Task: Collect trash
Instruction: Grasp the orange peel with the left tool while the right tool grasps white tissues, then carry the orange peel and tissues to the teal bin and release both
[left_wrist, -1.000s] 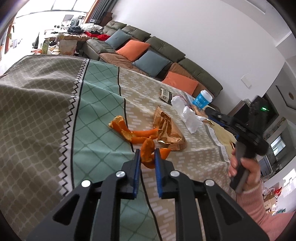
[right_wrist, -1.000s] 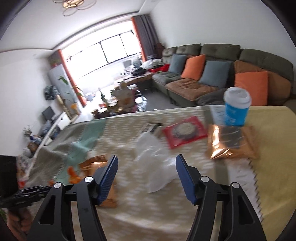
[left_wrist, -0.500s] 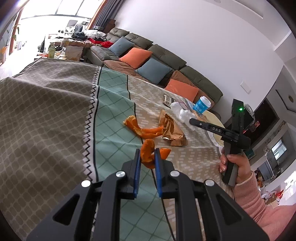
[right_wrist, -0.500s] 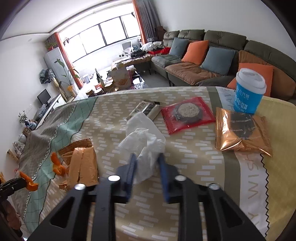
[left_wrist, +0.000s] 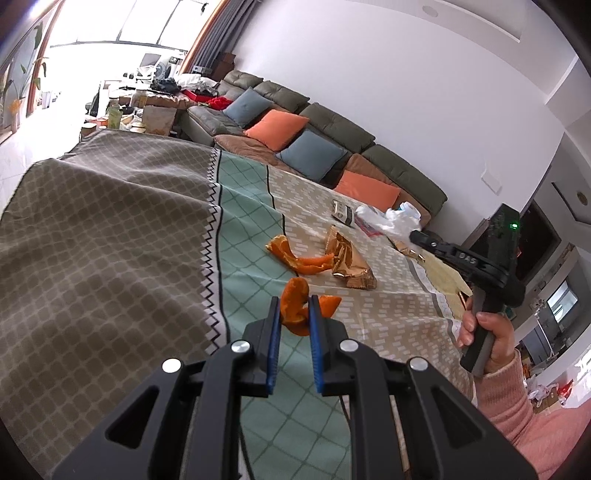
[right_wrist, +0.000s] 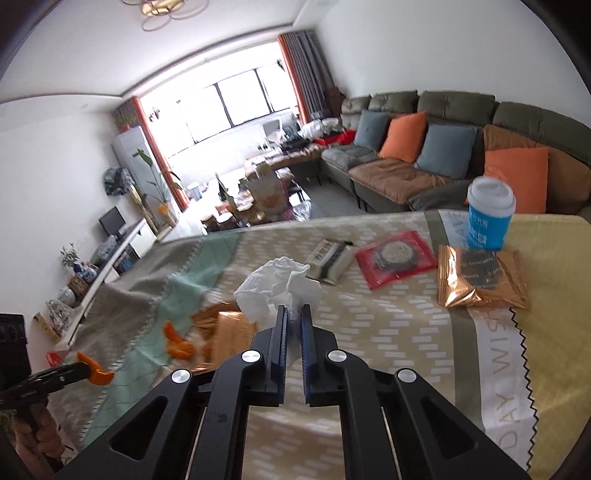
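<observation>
Daylight floods in through the window, which is blown out to white in both views, and leaves the room bright with only soft shadows. Fisheye distortion bends the walls and darkens the corners. Near the orange peel, the right wrist view smears with motion blur.

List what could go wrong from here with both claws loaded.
1. The left claw pinches only part of a curled orange peel; it may slip out when swung.
2. The right claw grips a thin fold of the tissue, which could tear or pull free.
3. No bin is in view, so the carry may be long.
</observation>
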